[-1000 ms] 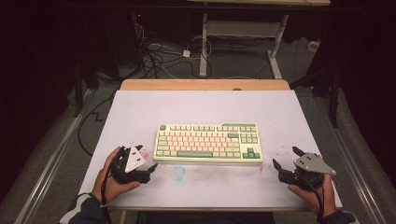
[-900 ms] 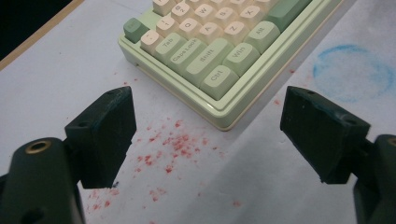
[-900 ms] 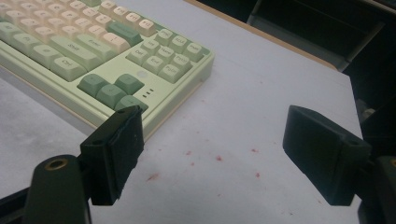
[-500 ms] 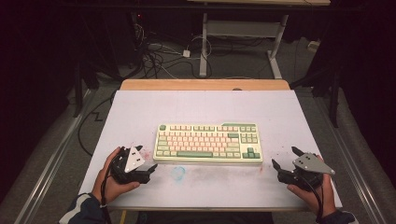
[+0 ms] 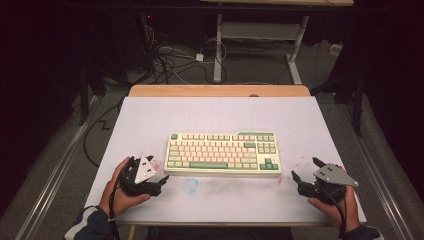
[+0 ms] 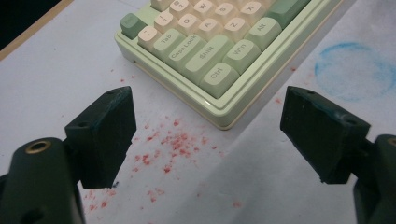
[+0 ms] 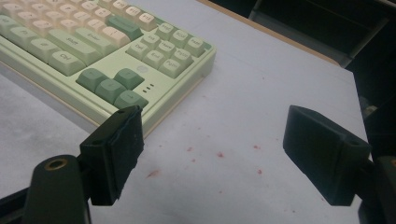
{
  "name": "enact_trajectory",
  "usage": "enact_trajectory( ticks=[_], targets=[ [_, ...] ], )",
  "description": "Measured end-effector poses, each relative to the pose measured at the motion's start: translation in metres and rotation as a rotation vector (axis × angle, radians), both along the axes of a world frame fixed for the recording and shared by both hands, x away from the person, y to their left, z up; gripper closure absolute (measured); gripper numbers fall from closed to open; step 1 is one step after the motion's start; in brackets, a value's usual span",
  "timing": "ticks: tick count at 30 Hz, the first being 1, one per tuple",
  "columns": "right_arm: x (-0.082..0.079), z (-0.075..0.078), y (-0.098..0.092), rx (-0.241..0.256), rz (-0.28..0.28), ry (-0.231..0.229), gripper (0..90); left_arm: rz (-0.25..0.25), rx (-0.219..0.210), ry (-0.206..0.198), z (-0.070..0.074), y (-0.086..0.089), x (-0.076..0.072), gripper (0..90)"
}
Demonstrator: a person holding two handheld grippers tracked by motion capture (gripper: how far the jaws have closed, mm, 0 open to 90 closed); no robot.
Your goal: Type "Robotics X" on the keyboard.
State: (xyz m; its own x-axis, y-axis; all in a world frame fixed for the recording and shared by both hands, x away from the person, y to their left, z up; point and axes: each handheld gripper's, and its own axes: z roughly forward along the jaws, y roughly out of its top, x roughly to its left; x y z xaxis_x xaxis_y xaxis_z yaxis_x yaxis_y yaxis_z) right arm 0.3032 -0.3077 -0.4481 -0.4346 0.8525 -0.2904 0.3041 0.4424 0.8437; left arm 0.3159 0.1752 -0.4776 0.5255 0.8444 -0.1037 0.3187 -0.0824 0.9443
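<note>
A pale green keyboard (image 5: 222, 152) with cream and dark green keys lies flat at the middle of the white table (image 5: 220, 115). My left gripper (image 5: 161, 182) rests near the front left, open and empty, just short of the keyboard's near left corner (image 6: 219, 116). At the front right my right gripper (image 5: 305, 172) is open too, with nothing between its jaws, off the keyboard's near right corner (image 7: 177, 88). A hand holds each gripper.
Red specks (image 6: 173, 144) dot the table by the keyboard's left corner, and a faint blue ring stain (image 6: 352, 70) lies in front of the keyboard. Cables (image 5: 165, 55) and a desk frame (image 5: 260, 35) stand on the floor beyond the far edge.
</note>
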Motion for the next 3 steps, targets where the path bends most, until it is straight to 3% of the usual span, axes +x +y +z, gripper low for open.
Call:
enact_trajectory(
  ticks=[3],
  targets=[
    [0.0004, -0.0006, -0.001, 0.0, -0.003, 0.002, 20.8, -0.002, 0.0, 0.001, -0.0001, -0.0011, 0.0008, 17.4]
  ],
)
